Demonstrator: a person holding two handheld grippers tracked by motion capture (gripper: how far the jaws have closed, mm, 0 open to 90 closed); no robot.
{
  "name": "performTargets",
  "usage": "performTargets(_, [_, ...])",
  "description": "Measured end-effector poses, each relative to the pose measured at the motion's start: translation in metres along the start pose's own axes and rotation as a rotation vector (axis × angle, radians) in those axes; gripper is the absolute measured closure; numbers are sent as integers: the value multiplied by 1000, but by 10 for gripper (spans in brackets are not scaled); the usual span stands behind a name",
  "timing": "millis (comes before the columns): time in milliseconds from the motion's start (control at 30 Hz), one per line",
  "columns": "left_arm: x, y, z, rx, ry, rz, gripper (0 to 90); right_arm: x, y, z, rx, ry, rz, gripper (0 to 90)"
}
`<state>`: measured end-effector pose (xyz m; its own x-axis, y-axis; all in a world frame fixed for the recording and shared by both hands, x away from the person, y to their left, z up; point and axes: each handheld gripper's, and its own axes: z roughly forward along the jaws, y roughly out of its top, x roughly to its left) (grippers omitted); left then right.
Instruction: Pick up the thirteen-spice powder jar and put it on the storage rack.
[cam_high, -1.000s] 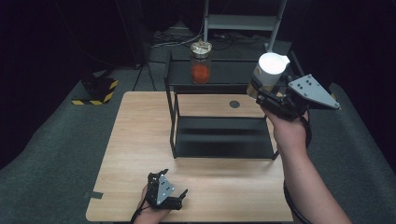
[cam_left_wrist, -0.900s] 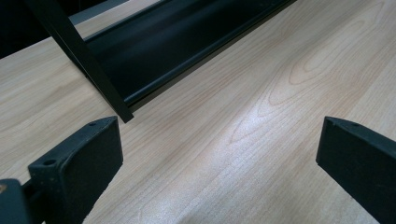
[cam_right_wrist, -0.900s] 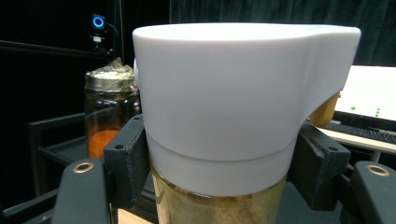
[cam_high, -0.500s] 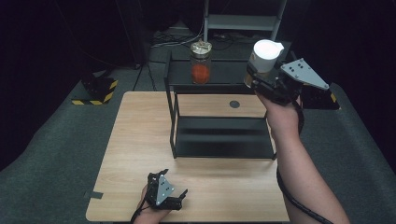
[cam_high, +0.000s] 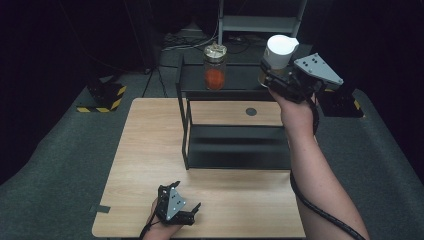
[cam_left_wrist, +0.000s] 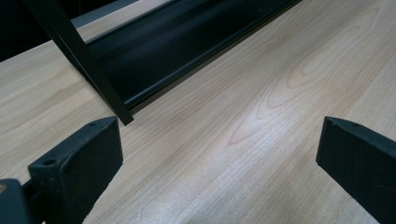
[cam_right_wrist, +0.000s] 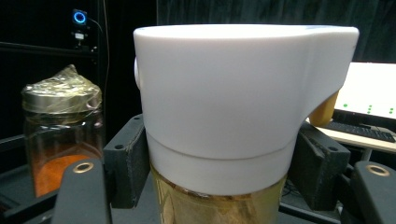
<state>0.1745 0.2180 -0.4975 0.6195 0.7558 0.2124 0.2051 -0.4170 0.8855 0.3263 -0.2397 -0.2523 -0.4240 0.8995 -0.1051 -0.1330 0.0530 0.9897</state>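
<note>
Bottle (cam_high: 278, 56) with a white cap and amber body, held upright at the right end of the black rack's (cam_high: 186, 125) top shelf, pinched by the right gripper (cam_high: 274, 80). Sits in a dim room: pale wooden table (cam_high: 150, 165) with visible grain, grey carpet around it, black curtains behind, a metal shelf unit further back, a yellow-and-black striped block (cam_high: 102, 97) on the floor to the left. Carries a round dark spot (cam_high: 251, 111) on the tabletop behind the rack. Seen close in the right gripper view as a broad, smooth white cap (cam_right_wrist: 233, 93) with a stepped lower band and a spout-like bulge to one side, over a glossy amber-gold body (cam_right_wrist: 219, 205) below. Stands with its long axis vertical, cap up, the cap's bulge pointing to the right in that view. Clamped low on the cap band and the body's top by both black jaws, pressed against either side. Shares the top shelf with a glass jar (cam_high: 215, 67) of orange-red powder, foil-wrapped lid on, standing upright to the left, well apart from the bottle. Backed in that same view by a lit screen (cam_right_wrist: 369, 100) and keyboard at far right. Rests near the table's front edge: left gripper (cam_high: 175, 206), jaws spread wide with nothing between them, only bare wood and the rack's lower rail and corner post ahead in the left gripper view.
</note>
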Motion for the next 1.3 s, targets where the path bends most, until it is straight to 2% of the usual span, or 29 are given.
performTargets(333, [0,0,0,-3,-1,2,7,-1,-3,14,21,-9,10,296])
performTargets(533, [-1,0,0,-2,1,7,7,-2,-7,17,31,-13,38,296])
performTargets(1300, [-1,-1,-1,-6,0,11,7,-4,-10,32,50,1,65,295])
